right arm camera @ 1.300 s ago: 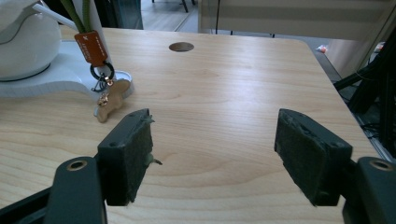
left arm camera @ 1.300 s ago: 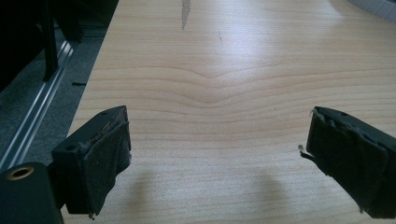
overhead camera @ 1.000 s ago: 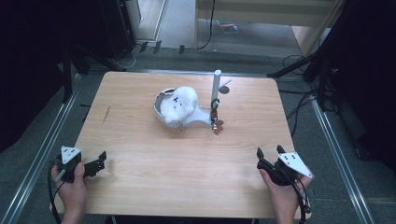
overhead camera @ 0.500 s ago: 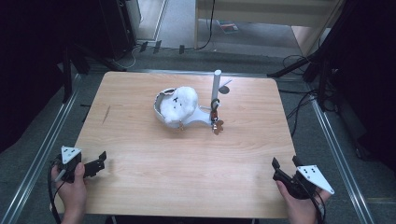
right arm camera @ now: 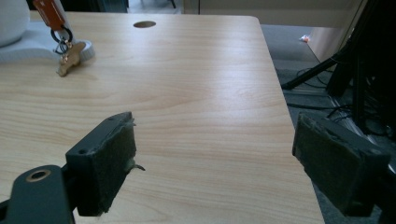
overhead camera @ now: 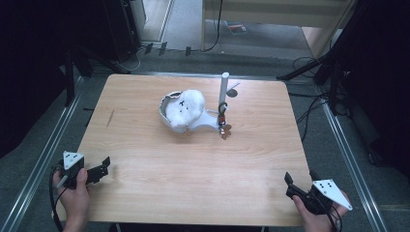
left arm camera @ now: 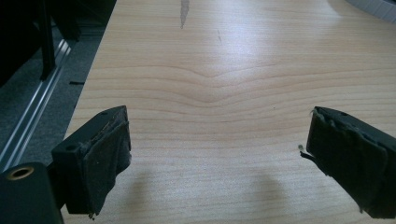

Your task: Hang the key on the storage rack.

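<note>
The left gripper sits at the near left corner of the table, jaws wide apart with only bare wood between them. The right gripper is at the near right corner; its jaws have just been opening and stand wide, nothing between them. Well apart from both, toward the far middle of the table, a white plush lies on a white stand whose upright post carries keys touching the wood.
</note>
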Available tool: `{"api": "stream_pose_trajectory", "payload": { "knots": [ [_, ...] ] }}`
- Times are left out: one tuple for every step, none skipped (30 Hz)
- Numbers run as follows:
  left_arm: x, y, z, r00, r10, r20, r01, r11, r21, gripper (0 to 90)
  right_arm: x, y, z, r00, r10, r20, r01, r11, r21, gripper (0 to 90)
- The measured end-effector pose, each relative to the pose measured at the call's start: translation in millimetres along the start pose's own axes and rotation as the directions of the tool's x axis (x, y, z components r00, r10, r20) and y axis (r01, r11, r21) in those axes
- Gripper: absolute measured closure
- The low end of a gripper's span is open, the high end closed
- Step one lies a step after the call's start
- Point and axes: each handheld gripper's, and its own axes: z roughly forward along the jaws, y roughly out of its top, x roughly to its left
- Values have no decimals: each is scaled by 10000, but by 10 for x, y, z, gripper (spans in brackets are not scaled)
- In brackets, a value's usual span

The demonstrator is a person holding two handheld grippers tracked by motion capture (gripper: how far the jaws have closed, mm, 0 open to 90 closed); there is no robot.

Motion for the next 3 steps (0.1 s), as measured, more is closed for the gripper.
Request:
{"api": "stream_pose_trajectory", "payload": {
  "knots": [
    [-1,0,2,10000,3,-12,-3,10000,-7,69,13,1,3,10000,-37,-86,37,10000,-42,136],
    [-2,0,3,10000,8,-18,-8,10000,-3,69,25,4,3,9999,8,-167,-9,10000,-50,136],
    [-2,0,3,10000,14,-21,-14,10000,-1,69,40,11,4,9998,0,-187,-1,10000,-49,136]
  ]
}}
